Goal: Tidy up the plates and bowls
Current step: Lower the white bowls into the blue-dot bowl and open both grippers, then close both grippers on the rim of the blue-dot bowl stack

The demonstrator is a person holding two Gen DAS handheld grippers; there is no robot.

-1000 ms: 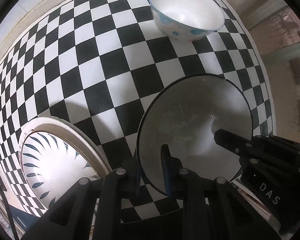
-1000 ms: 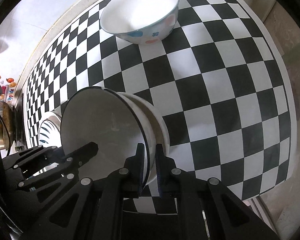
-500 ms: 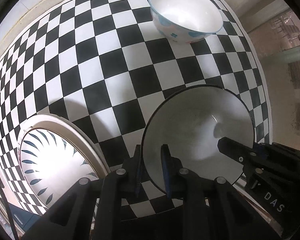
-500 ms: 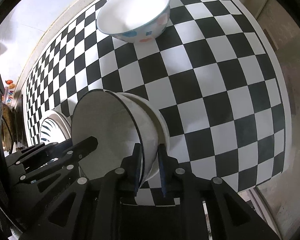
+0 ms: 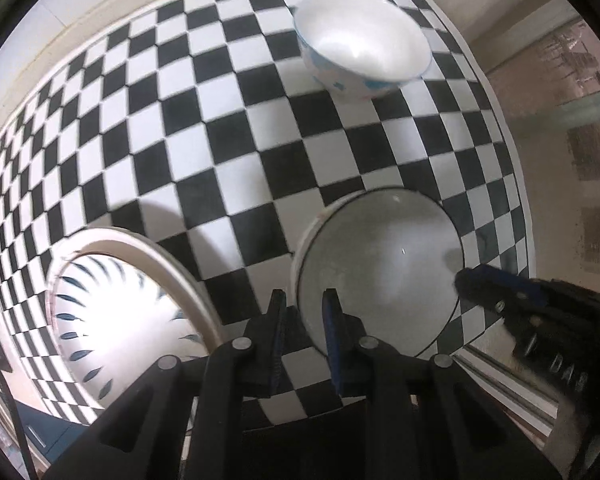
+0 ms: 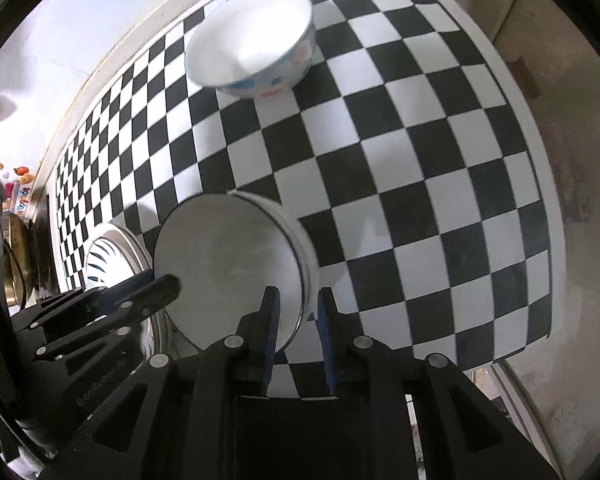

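Observation:
A white bowl with a thin dark rim line (image 5: 380, 276) (image 6: 228, 264) hangs tilted over the checkered cloth. My left gripper (image 5: 305, 308) is shut on its near rim, one pad inside and one outside. In the right wrist view the left gripper's finger (image 6: 156, 286) reaches onto the bowl from the left. My right gripper (image 6: 297, 308) straddles the opposite rim; its jaws are opening and a small gap shows beside the bowl wall. The right gripper's fingertips (image 5: 480, 280) show at the bowl's right edge in the left wrist view.
A white bowl with blue and pink marks (image 5: 360, 48) (image 6: 252, 48) stands at the far side of the checkered cloth (image 5: 220, 128). A plate with blue leaf marks (image 5: 120, 300) (image 6: 104, 260) lies at the near left. The cloth's edge (image 6: 540, 200) runs along the right.
Both cameras have risen, so the cloth looks farther off. The right gripper's jaws have spread apart off the bowl's rim. The left gripper still grips the bowl.

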